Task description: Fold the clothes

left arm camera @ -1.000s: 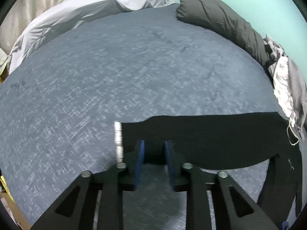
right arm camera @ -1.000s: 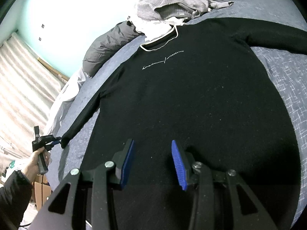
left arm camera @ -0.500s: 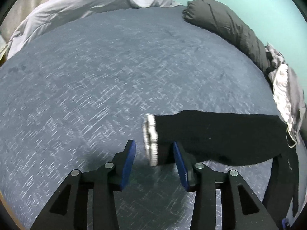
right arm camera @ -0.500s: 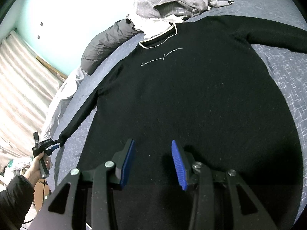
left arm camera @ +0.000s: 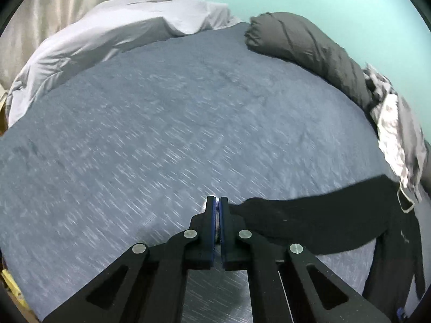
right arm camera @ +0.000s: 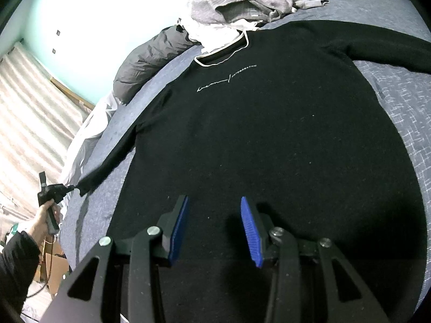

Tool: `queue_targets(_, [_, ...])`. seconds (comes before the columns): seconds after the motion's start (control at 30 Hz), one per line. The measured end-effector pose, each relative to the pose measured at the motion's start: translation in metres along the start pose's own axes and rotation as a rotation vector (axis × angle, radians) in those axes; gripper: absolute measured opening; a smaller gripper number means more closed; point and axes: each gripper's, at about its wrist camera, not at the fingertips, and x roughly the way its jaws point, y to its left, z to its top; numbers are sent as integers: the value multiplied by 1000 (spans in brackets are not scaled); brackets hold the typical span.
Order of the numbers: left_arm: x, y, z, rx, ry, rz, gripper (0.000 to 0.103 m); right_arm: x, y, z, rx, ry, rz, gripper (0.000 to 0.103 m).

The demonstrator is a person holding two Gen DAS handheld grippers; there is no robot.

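A black long-sleeved sweater (right arm camera: 269, 134) with a white-edged collar lies face up on the blue-grey bed (left arm camera: 161, 134). In the left wrist view my left gripper (left arm camera: 216, 202) is shut on the white-ribbed cuff of its left sleeve (left arm camera: 309, 223), which stretches away to the right. The right wrist view shows that same left gripper (right arm camera: 68, 187) at the far left, held in a hand and pinching the sleeve end. My right gripper (right arm camera: 214, 207) stands open just over the sweater's lower body, with only flat cloth beneath its blue pads.
A rolled dark grey duvet (left arm camera: 309, 43) and a pale grey blanket (left arm camera: 121, 32) lie along the bed's far edge. A heap of grey and white clothes (right arm camera: 242, 2) sits by the sweater's collar. A cardboard box (right arm camera: 54, 263) stands on the floor beside the bed.
The left jaws opened around the sleeve cuff, then closed on it, and the left hand moved with the sleeve end. The right gripper has stayed still and open.
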Motion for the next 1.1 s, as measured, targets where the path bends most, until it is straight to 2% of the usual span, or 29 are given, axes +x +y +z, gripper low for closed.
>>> queue_targets(0.2, [20, 1, -5, -7, 52, 26, 3, 0, 0, 0, 1, 2, -4, 40])
queue_targets(0.33, [30, 12, -18, -60, 92, -32, 8, 1, 0, -1, 0, 5, -5, 40])
queue_targets(0.37, [29, 13, -21, -56, 87, -34, 18, 1, 0, -1, 1, 6, -4, 40])
queue_targets(0.4, [28, 15, -25, -58, 82, -43, 35, 1, 0, -1, 1, 7, -4, 40])
queue_targets(0.47, [25, 17, -30, -77, 80, -75, 46, 2, 0, -1, -3, 9, -4, 40])
queue_targets(0.57, [23, 16, -38, -87, 80, -111, 46, 3, 2, -2, -6, 11, -4, 40])
queue_targets(0.8, [42, 11, -48, -68, 111, -121, 45, 3, 1, -2, -4, 11, -8, 40])
queue_targets(0.83, [44, 10, -49, -60, 112, -121, 40, 3, 1, -2, -3, 11, -9, 40])
queue_targets(0.9, [45, 8, -47, -44, 108, -106, 18, 3, 0, -2, 0, 10, -10, 40])
queue_targets(0.93, [44, 8, -45, -41, 105, -105, 13, 3, 0, -2, 1, 11, -10, 40])
queue_targets(1.0, [40, 9, -40, -35, 97, -99, 9, 3, -1, -3, 2, 14, -9, 40])
queue_targets(1.1, [26, 9, -29, -28, 88, -102, 7, 3, 0, -3, 0, 16, -6, 40])
